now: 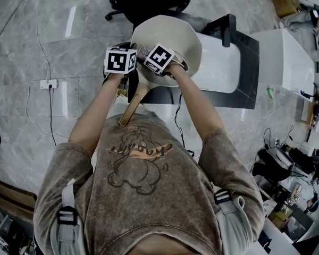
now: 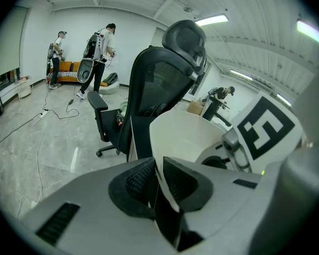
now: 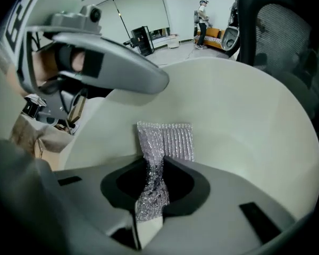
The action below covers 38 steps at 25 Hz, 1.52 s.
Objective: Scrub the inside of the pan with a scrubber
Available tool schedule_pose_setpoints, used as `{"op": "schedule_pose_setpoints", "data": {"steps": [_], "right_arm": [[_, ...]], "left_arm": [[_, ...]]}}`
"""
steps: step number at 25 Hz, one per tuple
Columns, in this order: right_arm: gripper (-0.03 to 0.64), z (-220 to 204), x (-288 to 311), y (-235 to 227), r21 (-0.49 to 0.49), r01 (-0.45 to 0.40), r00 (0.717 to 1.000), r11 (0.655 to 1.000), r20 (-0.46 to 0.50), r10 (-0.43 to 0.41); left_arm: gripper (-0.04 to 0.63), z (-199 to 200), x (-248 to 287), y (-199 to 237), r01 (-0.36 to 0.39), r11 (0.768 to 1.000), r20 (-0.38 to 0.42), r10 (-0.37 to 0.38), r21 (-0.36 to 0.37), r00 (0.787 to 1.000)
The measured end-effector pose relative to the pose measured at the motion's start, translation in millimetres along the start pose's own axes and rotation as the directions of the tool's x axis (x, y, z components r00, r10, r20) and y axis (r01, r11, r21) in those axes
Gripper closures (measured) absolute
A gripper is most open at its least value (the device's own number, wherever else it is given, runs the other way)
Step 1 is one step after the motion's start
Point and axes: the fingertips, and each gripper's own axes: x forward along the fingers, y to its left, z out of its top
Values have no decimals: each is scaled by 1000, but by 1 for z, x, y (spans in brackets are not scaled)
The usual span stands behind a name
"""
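My left hand-held gripper [image 2: 160, 177] is clamped narrow on the pan [image 2: 186, 134] — the cream rim is pinched between its dark pads, and the wall rises beyond them. In the head view the pan is tipped up above the white counter [image 1: 223, 70], its inside turned toward me and its wooden handle [image 1: 129, 109] slanting down toward my chest. My right hand-held gripper [image 3: 153, 180] is closed on the scrubber [image 3: 167, 141], a silvery ribbed pad. The pinched part runs down between the jaws, and the free end spreads out in front — it seems to lie against the pan's pale inner wall. This gripper reaches into the bowl just beside the left one, their marker cubes close side by side. A black office chair [image 2: 167, 84] stands behind the pan.
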Motion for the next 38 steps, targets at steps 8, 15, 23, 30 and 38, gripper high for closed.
{"op": "schedule_pose_setpoints", "data": {"steps": [8,15,23,30,38], "right_arm": [[528,5,-9,-70,-11,231,972,973,-53,-231],[528,-13,-25,-113,-9,336,938,942,-89,-336],[528,-30,-30,-124,-35,356,931,934,-71,-357],[528,-66,-44,-121,-19,364,913,931,-192,-360],[528,-85,-45,-93,22,342,923,940,-194,-331]], "left_arm": [[534,-1,2,0,3,1000,-5,-3,-7,1000],[534,-1,1,0,9,1000,-6,-9,0,1000],[534,0,1,0,10,1000,-5,-10,12,1000],[534,0,1,0,13,1000,-9,-13,18,1000],[534,1,0,-1,3,1000,-8,-3,27,1000]]}}
